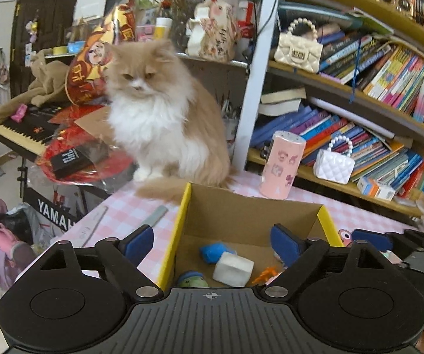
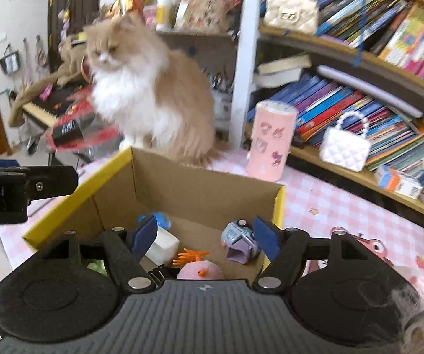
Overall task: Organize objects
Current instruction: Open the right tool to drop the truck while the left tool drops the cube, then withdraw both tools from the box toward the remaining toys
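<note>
Landmark: cardboard box (image 1: pixel 250 215), open-topped, corrugated brown inside, yellow outer faces, standing on pink-and-white checked tabletop (image 1: pixel 129 212).

Hidden or cut off:
- Near wall of box masked by tool bodies in both views; floor only partly seen.
- Green round toy (image 1: pixel 192 280) at near left corner of box, lower half cut off by left tool housing; kind not readable.
- Pink rounded toy (image 2: pixel 200 270) with small orange mark, at near edge of box, base hidden behind right tool.
- Right wrist view motion-blurred; sticker prints on pink cylinder (image 2: pixel 271 141) behind box's far right corner not legible.
- Flat pink figure (image 2: pixel 368 246) on tabletop right of box, half covered by right tong arm.

Materials, shapes inside box:
- White block (image 1: pixel 233 269), soft-edged, matte, near centre.
- Blue fuzzy lump (image 1: pixel 213 252) just behind block, touching it.
- Orange spiky plastic piece (image 2: pixel 190 256) beside block.
- Lilac toy car (image 2: pixel 240 240), glossy plastic, tipped, toward right wall.

Tongs:
- Left tongs (image 1: pixel 213 243) spread wide above box, blue pads clear of everything, nothing between.
- Right tongs (image 2: pixel 206 234) apart, above box, nothing gripped; car just beside right pad, contact not discernible.

Behind box: long-haired cream-and-white cat (image 1: pixel 159 118) sitting on tabletop, tail against far wall.
</note>
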`<state>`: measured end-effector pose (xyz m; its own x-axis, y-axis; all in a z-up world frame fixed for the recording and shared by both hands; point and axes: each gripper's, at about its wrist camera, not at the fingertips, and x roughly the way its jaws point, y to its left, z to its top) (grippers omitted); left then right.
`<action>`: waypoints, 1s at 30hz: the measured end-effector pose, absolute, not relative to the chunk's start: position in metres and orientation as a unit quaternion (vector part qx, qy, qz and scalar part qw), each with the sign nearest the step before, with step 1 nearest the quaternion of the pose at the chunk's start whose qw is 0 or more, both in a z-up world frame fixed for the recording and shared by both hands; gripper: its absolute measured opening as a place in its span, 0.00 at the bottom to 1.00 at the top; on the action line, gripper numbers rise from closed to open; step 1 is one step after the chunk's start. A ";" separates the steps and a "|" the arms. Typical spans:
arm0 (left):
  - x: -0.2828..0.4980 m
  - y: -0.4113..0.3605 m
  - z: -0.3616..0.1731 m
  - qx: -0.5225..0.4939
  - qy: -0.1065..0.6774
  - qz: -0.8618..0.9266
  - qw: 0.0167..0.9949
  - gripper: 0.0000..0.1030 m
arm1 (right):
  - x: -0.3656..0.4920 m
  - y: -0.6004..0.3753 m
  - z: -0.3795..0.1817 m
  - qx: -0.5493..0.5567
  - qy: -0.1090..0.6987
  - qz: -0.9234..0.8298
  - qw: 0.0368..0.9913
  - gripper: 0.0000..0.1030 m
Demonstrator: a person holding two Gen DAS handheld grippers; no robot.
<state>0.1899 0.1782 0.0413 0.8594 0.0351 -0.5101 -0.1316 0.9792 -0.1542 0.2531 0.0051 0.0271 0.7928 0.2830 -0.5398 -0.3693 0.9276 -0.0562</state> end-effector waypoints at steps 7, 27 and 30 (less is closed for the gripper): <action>0.149 0.188 0.038 -0.086 0.257 0.047 0.961 0.86 | 0.204 0.006 0.034 -0.065 0.269 0.158 0.948 0.68; 0.029 0.202 0.000 -0.075 0.315 0.069 0.943 0.87 | 0.068 0.033 -0.017 -0.087 0.335 0.128 0.930 0.73; 0.017 0.199 -0.006 -0.072 0.324 0.064 0.941 0.89 | 0.052 0.029 -0.022 -0.084 0.337 0.118 0.930 0.75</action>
